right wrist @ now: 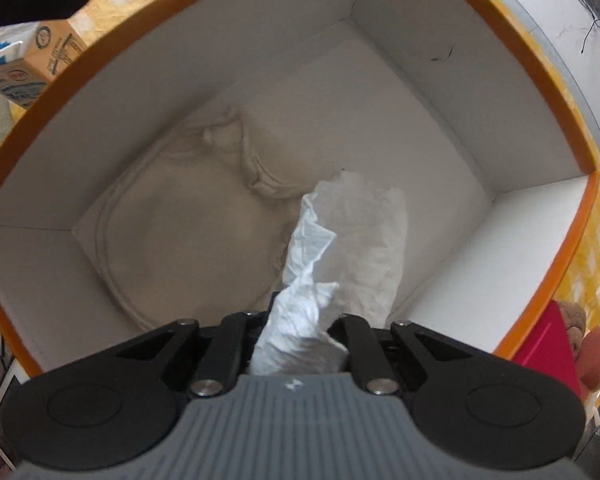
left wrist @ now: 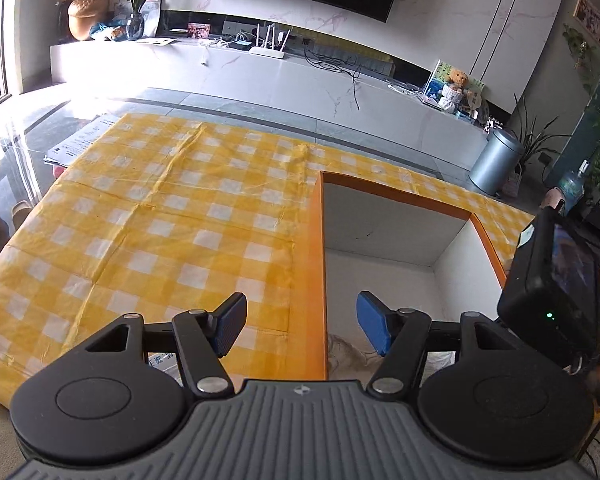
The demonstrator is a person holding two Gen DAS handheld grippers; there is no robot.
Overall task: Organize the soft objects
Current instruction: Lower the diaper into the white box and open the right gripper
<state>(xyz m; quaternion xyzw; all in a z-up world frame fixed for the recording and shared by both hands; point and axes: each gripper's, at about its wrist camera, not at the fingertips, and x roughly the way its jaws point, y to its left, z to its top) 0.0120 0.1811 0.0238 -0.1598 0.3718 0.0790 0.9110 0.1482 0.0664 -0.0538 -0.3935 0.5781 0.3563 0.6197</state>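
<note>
An orange-rimmed box with white inner walls stands on the yellow checked cloth. A beige fabric piece lies flat on its floor. My right gripper points straight down into the box and is shut on a crumpled white tissue, which hangs over the beige fabric. My left gripper is open with nothing between its blue pads. It hovers over the box's near left wall. An edge of the beige fabric shows below it.
A milk carton stands outside the box's left side. A red object and a brown plush lie by its right corner. The checked tablecloth spreads left of the box, with papers at its far left edge.
</note>
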